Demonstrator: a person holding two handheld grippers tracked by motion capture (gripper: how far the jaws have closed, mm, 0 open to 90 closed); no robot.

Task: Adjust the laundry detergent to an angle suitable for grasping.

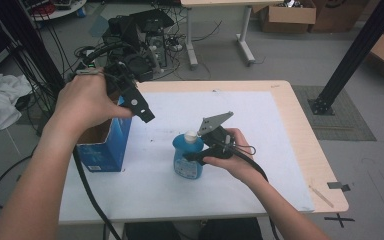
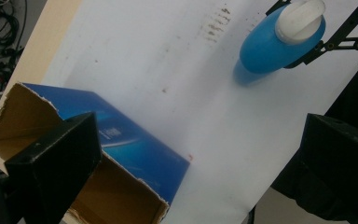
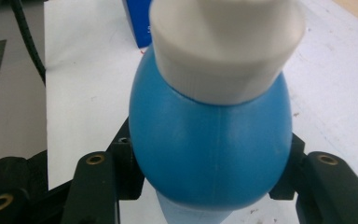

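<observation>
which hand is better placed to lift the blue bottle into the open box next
Right. The right gripper is already shut on the blue bottle, jaws pressing both its sides in the right gripper view. The left gripper hangs open above the blue box, holding nothing, apart from the bottle.

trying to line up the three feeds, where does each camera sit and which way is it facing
High view: above the person's side, facing forward and down on the table; both forearms enter from below, left gripper over the blue box, right gripper shut on the blue bottle.
Left gripper view: on the left gripper, looking down past its open jaws at the blue box.
Right gripper view: on the right gripper, facing the blue bottle between its jaws.
Shared: the blue bottle appears in all three.
</observation>
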